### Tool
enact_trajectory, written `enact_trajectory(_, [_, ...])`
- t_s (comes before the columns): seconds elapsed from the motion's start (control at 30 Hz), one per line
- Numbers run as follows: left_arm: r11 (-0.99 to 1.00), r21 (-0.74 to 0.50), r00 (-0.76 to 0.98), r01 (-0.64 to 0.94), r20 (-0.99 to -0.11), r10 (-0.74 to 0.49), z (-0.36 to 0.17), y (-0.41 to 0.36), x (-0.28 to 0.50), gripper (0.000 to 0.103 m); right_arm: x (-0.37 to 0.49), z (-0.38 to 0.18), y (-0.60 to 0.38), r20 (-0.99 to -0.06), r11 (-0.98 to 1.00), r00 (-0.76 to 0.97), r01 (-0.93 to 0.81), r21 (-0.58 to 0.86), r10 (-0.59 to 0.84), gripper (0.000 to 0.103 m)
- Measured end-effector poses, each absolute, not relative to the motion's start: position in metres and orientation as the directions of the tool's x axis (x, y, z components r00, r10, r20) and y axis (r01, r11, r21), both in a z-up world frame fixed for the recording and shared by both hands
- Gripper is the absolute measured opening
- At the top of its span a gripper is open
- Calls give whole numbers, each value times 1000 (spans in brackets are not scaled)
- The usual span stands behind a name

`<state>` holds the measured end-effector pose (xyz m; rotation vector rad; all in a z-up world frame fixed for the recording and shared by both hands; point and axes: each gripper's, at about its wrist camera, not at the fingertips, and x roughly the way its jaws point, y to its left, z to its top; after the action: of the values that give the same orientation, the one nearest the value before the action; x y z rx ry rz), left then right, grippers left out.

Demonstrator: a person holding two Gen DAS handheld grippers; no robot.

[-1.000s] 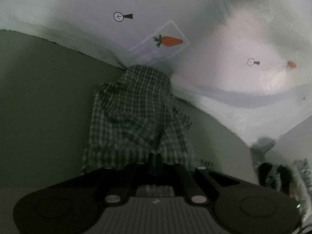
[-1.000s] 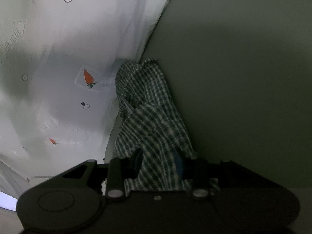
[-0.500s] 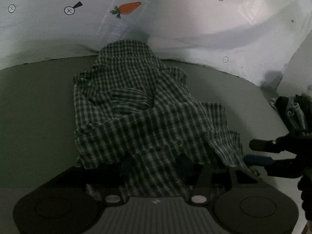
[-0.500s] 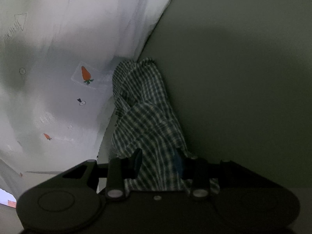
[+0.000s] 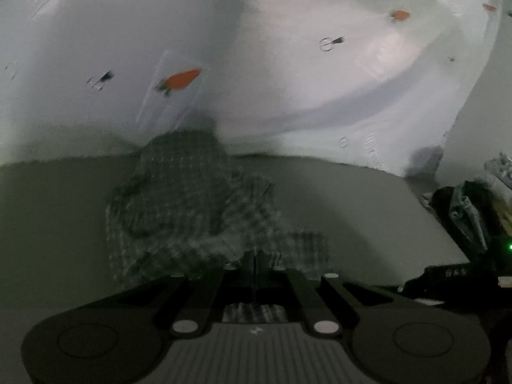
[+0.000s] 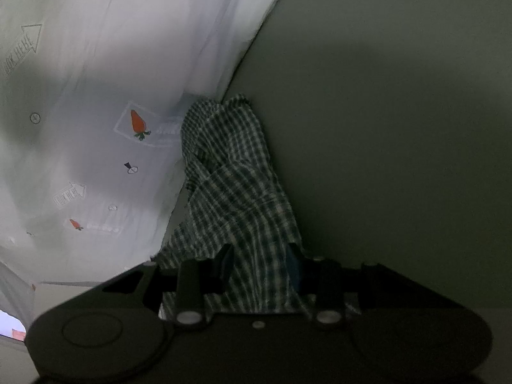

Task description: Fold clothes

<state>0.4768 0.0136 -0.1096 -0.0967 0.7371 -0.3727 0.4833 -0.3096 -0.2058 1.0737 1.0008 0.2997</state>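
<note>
checked shirt (image 5: 179, 211) lies bunched on the grey-green table (image 5: 48, 224), far end against the edge of a white printed sheet (image 5: 288, 102). left wrist view is motion-blurred; check pattern smeared, folds hard to read. in the right wrist view the same shirt (image 6: 230, 185) runs as a narrow crumpled strip from the gripper toward the sheet (image 6: 80, 96), on the table (image 6: 384, 128), its left side overlapping the sheet's border.

left gripper (image 5: 254, 257): fingers drawn together to a thin line, near hem of the shirt pinched between them; cloth also shows in the gap below, at the body.

right gripper (image 6: 259, 256): jaws set part-way apart with a fold of shirt bunched between them, cloth filling the gap; fabric touches both inner faces, so it reads as clamped on the shirt.

sheet print: orange carrot (image 5: 180, 80) just beyond the shirt's far end, cross-in-circle marks, "look here" arrows (image 6: 22, 48).

dark bundle (image 5: 464, 211) at the right rim of the left view, past the table edge; identity unclear.
</note>
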Motion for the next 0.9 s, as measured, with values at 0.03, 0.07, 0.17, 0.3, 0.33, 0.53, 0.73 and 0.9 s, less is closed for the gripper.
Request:
enact_trajectory(0.03, [933, -192, 680, 305, -642, -354, -111, 9, 479, 0, 483, -205, -309, -536, 489, 550, 245, 837, 641, 38])
enact_trajectory(0.07, [936, -173, 680, 306, -648, -343, -114, 5, 481, 0, 483, -205, -309, -538, 492, 550, 245, 835, 638, 38])
enact_trajectory(0.17, [955, -181, 650, 234, -702, -292, -133, 10, 491, 2, 481, -204, -311, -546, 501, 554, 249, 829, 628, 38])
enact_trajectory(0.3, [966, -242, 657, 92, -714, -241, -137, 36, 488, 14, 475, -204, -315, -572, 518, 553, 272, 811, 605, 42])
enact_trajectory(0.33, [958, -279, 673, 66, -697, -249, -133, 46, 483, 26, 473, -205, -316, -571, 514, 555, 275, 812, 605, 43])
enact_trajectory(0.53, [872, -477, 718, -113, -646, -260, -126, 106, 438, 47, 457, -206, -317, -567, 501, 560, 286, 817, 605, 52])
enact_trajectory(0.73, [739, -591, 644, -323, -710, -285, -163, 143, 369, 57, 428, -216, -319, -584, 462, 539, 359, 811, 607, 54])
enact_trajectory(0.9, [646, -641, 599, -414, -726, -337, -188, 150, 328, 62, 406, -228, -317, -549, 377, 542, 402, 834, 636, 65])
